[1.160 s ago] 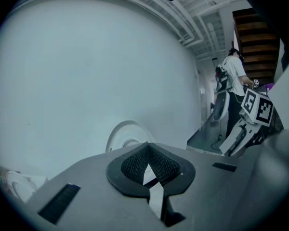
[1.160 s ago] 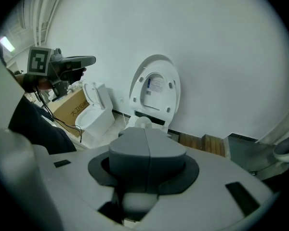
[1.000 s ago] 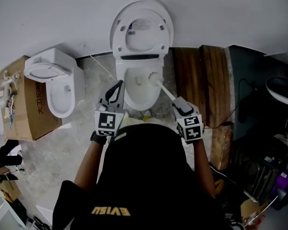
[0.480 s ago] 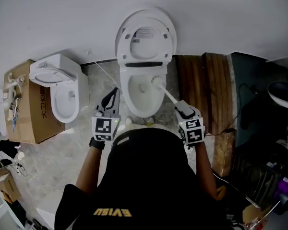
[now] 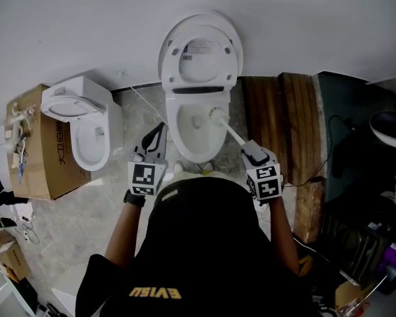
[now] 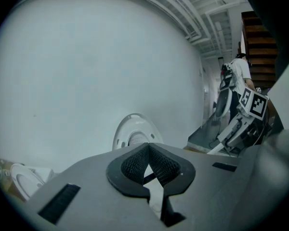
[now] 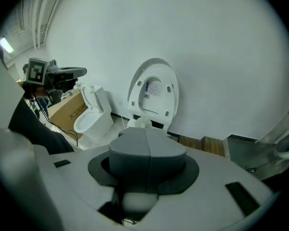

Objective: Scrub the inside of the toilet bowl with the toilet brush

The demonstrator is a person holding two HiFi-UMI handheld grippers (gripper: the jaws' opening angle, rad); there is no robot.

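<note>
While the person (image 5: 198,243) is standing at the front of the toilet bowl (image 5: 173,129), the right gripper (image 5: 249,148) is holding the toilet brush (image 5: 228,128) by the near end of its white handle; the fingers are pressing together on that handle, and the right gripper view (image 7: 145,138) is showing a short white length of it below the closed fingers. The handle is slanting up and to the left over the bowl's front right rim; the brush head (image 7: 140,123) is sitting inside the bowl, at its right rear side, just below the raised lid (image 5: 199,48); whether the bristles are touching the porcelain cannot be told. The left gripper (image 5: 160,132) is hovering over the floor (image 5: 86,203) just beside the bowl's left rim, apart from it and pointing toward the wall (image 5: 79,25); its fingers are meeting at the tips, as the left gripper view (image 6: 148,148) is showing, and nothing is lying between them. A second toilet (image 5: 86,127) is standing toward the left edge of the floor, with a cardboard box (image 5: 30,150) just beside it on the far left; wooden boards (image 5: 277,117) are lying on the floor to the right of the bowl.
</note>
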